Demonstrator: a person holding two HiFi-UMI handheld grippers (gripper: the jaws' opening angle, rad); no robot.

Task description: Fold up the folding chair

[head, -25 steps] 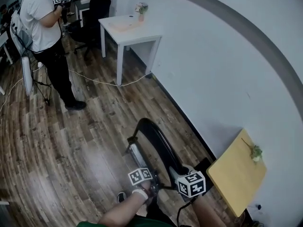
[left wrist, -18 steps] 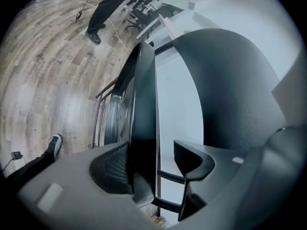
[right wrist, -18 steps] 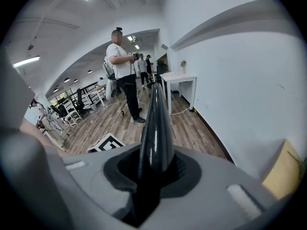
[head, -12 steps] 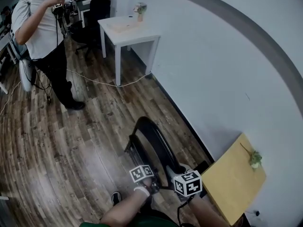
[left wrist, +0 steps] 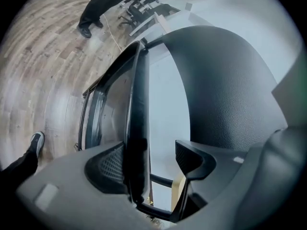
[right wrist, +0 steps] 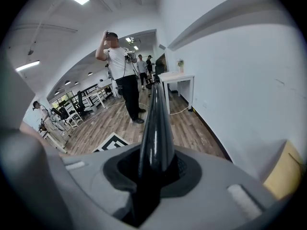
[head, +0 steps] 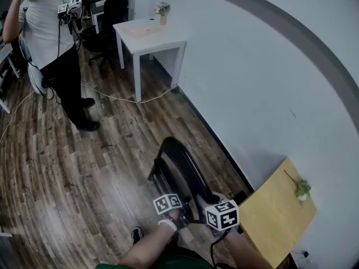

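The black folding chair stands folded nearly flat on the wood floor, close to the wall, with both grippers at its near end. My left gripper is open around a thin black frame tube. The tube lies against the left pad, and the right pad stands apart from it. These jaws have just been opening a little with the tube between them. My right gripper is shut on the chair's glossy black rim, which runs straight away from the jaws.
A person in a white shirt stands at the far left with a hand raised. A white table stands by the wall. A wooden tabletop is at my right. A cable crosses the floor.
Both grippers and the chair have shifted slightly together in the head view. The standing person has lifted a hand to the head.
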